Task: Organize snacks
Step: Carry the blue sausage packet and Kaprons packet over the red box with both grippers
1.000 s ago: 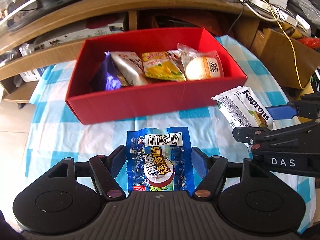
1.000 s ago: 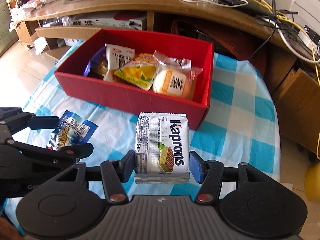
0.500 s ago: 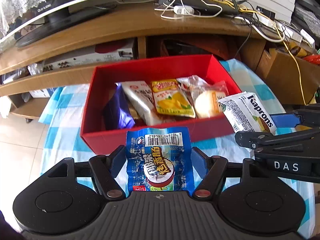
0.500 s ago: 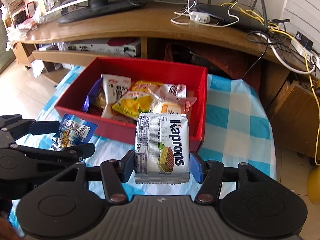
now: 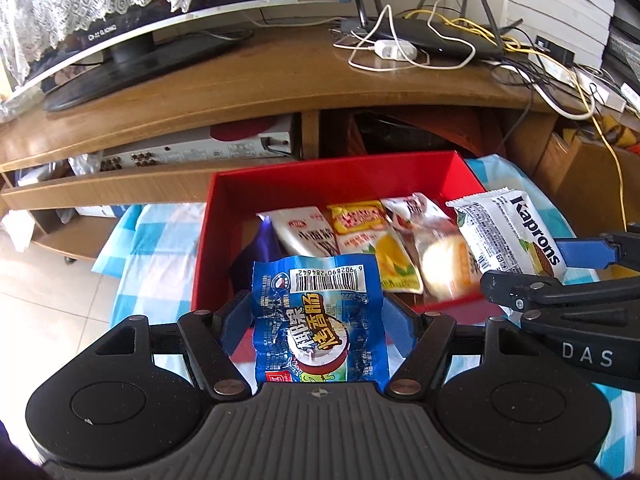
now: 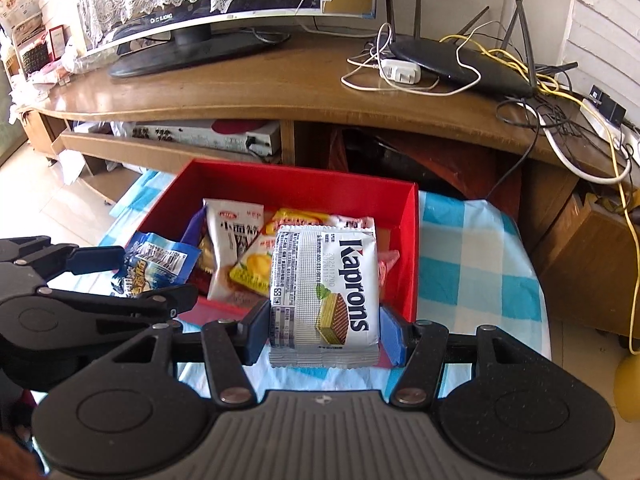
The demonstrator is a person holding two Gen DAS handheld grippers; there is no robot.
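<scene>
My left gripper (image 5: 316, 312) is shut on a blue sausage snack packet (image 5: 320, 320), held above the front wall of the red box (image 5: 332, 178). My right gripper (image 6: 324, 320) is shut on a white Kaprons wafer packet (image 6: 324, 292), held over the box's near right part (image 6: 408, 240). The box holds several snack packets: a white one (image 5: 308, 232), a yellow one (image 5: 380, 244) and a clear bun pack (image 5: 436, 248). The wafer packet also shows at the right of the left wrist view (image 5: 512, 236), the blue packet at the left of the right wrist view (image 6: 156, 264).
The box stands on a blue-and-white checked cloth (image 6: 472, 248). Behind it is a wooden TV stand (image 5: 280, 76) with a monitor (image 5: 132, 28), a router (image 6: 460, 60) and tangled cables. A cardboard box (image 6: 592, 260) stands to the right.
Both grippers have risen and moved forward with their packets, from above the cloth in front of the box to over the box's front edge.
</scene>
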